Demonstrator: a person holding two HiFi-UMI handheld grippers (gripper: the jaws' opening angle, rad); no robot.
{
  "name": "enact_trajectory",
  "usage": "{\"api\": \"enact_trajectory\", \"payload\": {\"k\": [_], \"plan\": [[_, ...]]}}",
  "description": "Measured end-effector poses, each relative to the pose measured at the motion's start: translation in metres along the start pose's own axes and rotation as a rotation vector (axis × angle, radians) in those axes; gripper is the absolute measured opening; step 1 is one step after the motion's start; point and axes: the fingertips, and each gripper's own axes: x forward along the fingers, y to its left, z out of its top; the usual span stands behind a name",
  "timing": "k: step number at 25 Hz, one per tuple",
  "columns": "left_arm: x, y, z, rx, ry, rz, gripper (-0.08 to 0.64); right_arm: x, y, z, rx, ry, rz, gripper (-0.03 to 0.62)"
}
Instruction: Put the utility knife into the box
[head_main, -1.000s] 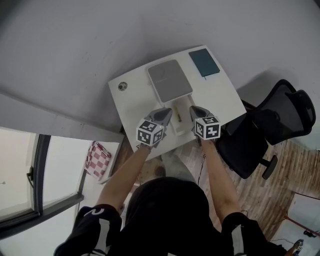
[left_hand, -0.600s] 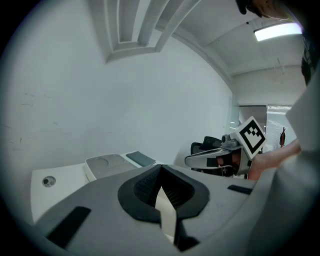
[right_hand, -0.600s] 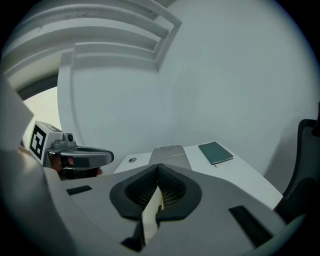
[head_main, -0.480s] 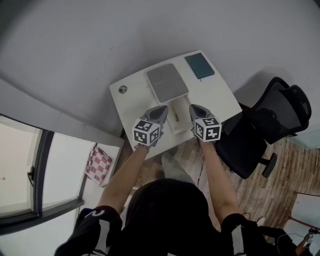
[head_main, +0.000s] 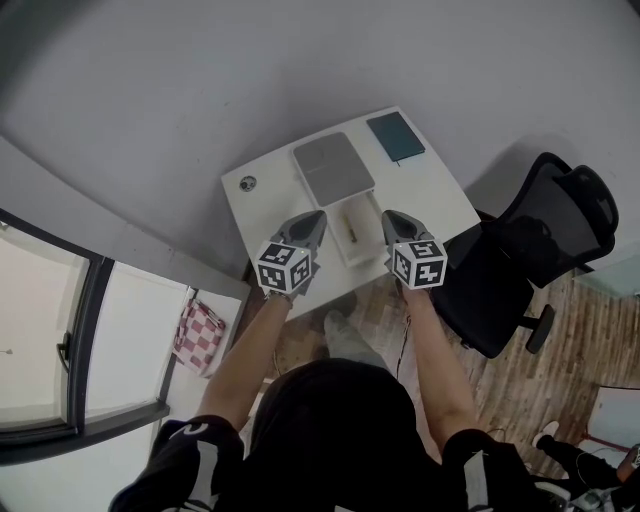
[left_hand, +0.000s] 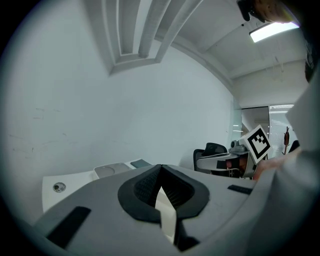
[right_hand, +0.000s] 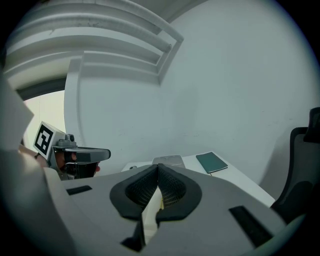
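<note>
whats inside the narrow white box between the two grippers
A slim yellowish thing lies lengthwise in the narrow white open box, too small to identify. Nothing covers the box in the head view; only the floor beneath that thing is hidden.

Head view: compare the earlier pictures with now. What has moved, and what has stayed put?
The left gripper has drawn a little leftward, away from the box. The right gripper has barely shifted. Nothing was grasped or released: both stay shut and empty. Box, notebook and table lie as before.
</note>
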Motion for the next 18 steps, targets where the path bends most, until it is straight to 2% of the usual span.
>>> {"api": "enact_trajectory", "payload": {"k": [18], "plan": [[-0.029,-0.005,-0.003,0.014,-0.01,0.009,0.026,-0.02,0.02,-0.001,-0.018,-0.013,0.016,0.014]]}}
